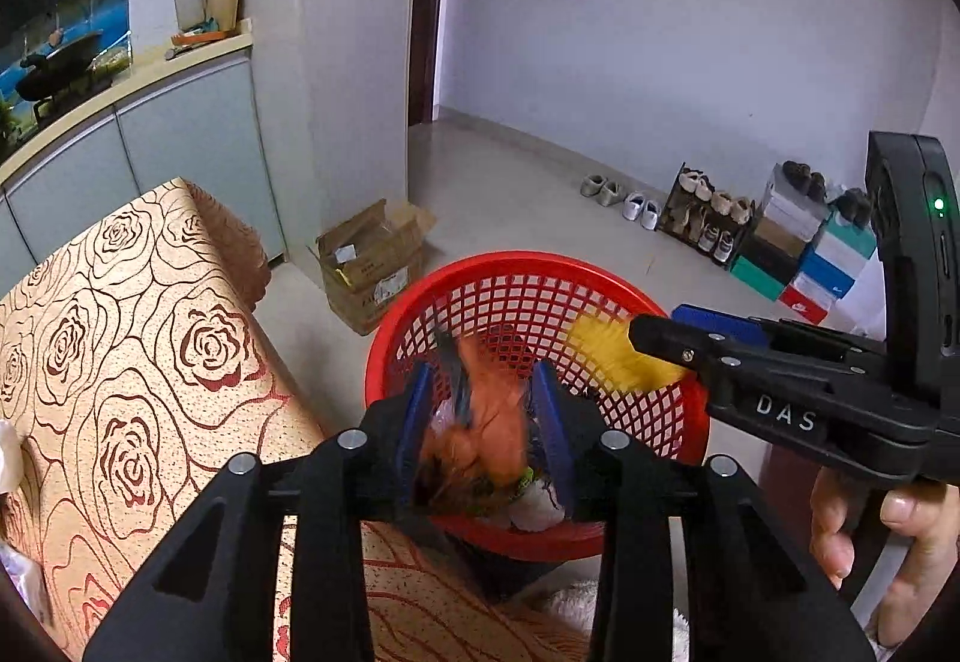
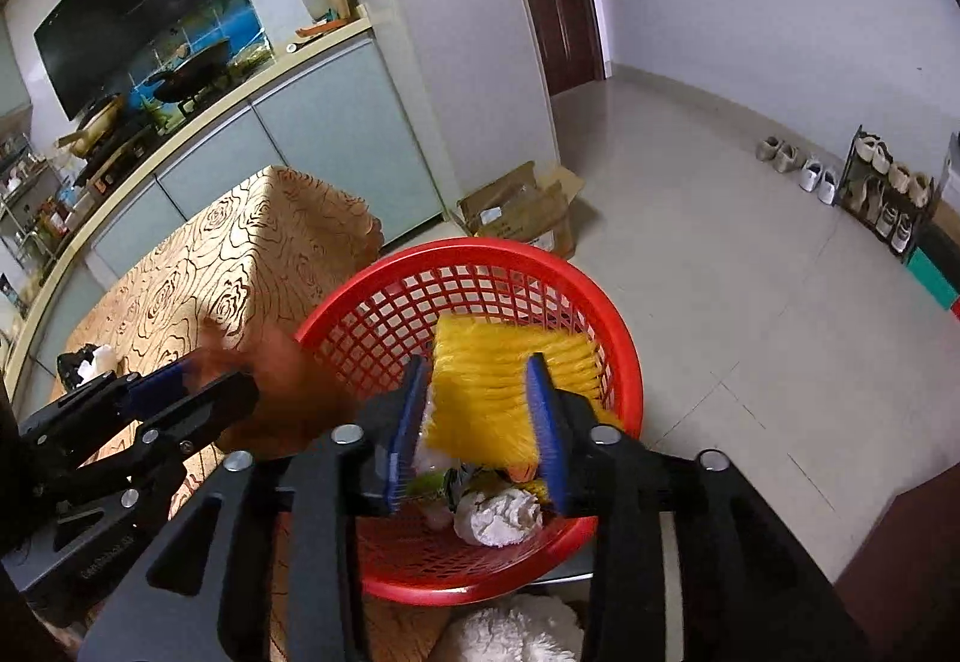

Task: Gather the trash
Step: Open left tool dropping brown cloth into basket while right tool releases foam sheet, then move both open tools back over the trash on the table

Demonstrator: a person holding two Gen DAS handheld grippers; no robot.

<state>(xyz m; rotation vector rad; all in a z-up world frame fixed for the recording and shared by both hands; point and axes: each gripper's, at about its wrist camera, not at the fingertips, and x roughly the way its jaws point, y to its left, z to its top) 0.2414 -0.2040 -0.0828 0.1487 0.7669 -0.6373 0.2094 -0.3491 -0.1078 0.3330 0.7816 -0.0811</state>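
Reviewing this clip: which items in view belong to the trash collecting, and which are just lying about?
Job:
red basket
orange wrapper between the left gripper jaws
yellow wrapper between the right gripper jaws
crumpled white paper in the basket

Lying about:
cardboard box
shoe rack
shoe boxes

The basket (image 2: 624,356) is set just beside the table's (image 2: 252,242) near corner. A crumpled tissue (image 2: 501,518) lies in it. A cardboard box (image 2: 528,215) is placed on the floor (image 2: 720,242) behind it, shoes (image 2: 819,176) farther right.
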